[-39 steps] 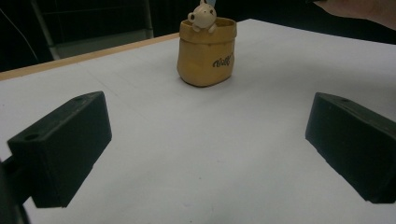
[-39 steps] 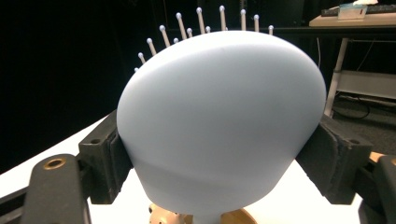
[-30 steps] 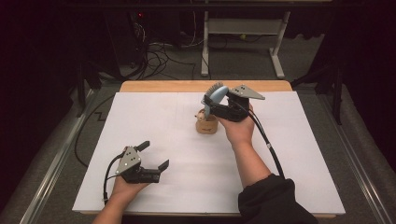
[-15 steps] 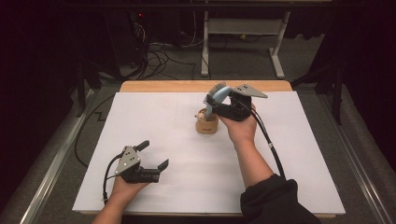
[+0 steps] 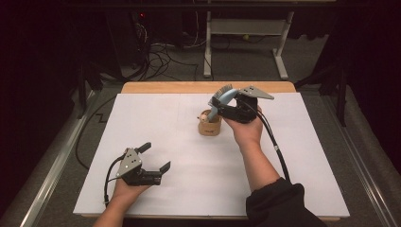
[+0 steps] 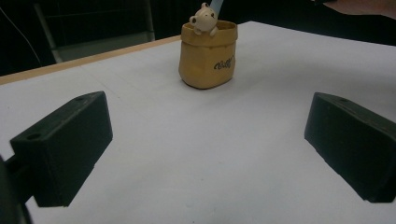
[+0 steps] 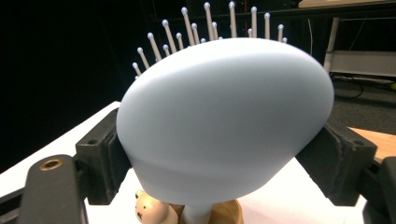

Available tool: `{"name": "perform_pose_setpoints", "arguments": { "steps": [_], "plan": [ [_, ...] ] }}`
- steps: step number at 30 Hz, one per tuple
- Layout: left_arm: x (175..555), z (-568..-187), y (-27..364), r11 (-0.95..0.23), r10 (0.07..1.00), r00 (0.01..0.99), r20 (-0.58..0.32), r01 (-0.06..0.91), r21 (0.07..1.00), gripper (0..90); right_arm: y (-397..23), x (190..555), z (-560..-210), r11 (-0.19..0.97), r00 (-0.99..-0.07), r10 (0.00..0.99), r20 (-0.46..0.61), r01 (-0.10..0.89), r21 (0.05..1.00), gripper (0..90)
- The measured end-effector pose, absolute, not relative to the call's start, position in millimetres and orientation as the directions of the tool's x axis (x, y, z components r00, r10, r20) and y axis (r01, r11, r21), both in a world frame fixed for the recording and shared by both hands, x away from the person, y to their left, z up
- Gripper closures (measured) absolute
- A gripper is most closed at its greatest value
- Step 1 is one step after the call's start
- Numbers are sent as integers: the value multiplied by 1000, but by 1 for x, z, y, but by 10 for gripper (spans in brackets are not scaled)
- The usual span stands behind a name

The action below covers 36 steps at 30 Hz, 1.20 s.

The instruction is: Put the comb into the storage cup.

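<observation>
Standing handle-down in a small tan holder (image 5: pixel 209 126), the pale blue hairbrush (image 5: pixel 221 100) rises out of it with its head tilted toward the far edge of the surface (image 5: pixel 156 142), bristles facing away from the person. The holder sits near the middle of the far half of the surface, with a little bear figure (image 6: pixel 202 17) perched on its rim.

Right gripper (image 5: pixel 226 106): the right gripper view has the brush's smooth back between the two black fingers (image 7: pixel 100 158), which stand at either flank of the head. Whether the pads press on it or only flank it I cannot tell. The fingers have just been easing apart, brush between them.

Left gripper (image 5: pixel 153 158): low near the near left corner, well apart from holder and brush. Fingers (image 6: pixel 65 144) spread wide, nothing between them but bare white surface.

Hard to read: the handle's lower end is hidden inside the holder. In the left gripper view the brush is cut off by the top edge; only a sliver of blue handle shows behind the bear. The script on the holder's front is too small to make out.

Against the earlier frames: both hands, brush and holder sit in the same places.
</observation>
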<state>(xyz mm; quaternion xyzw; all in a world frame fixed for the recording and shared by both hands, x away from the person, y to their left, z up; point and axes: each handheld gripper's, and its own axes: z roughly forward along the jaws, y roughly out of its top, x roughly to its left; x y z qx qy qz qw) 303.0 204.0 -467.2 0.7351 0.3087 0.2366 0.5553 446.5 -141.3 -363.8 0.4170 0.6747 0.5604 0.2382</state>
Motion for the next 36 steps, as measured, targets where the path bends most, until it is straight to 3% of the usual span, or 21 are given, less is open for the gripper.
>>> {"name": "perform_pose_setpoints", "arguments": {
  "steps": [36],
  "plan": [
    [303,-467,205,-194,717,697,8,188,963,15,-167,445,-378,-28,-493,845,207,347,938,162]
  ]
}}
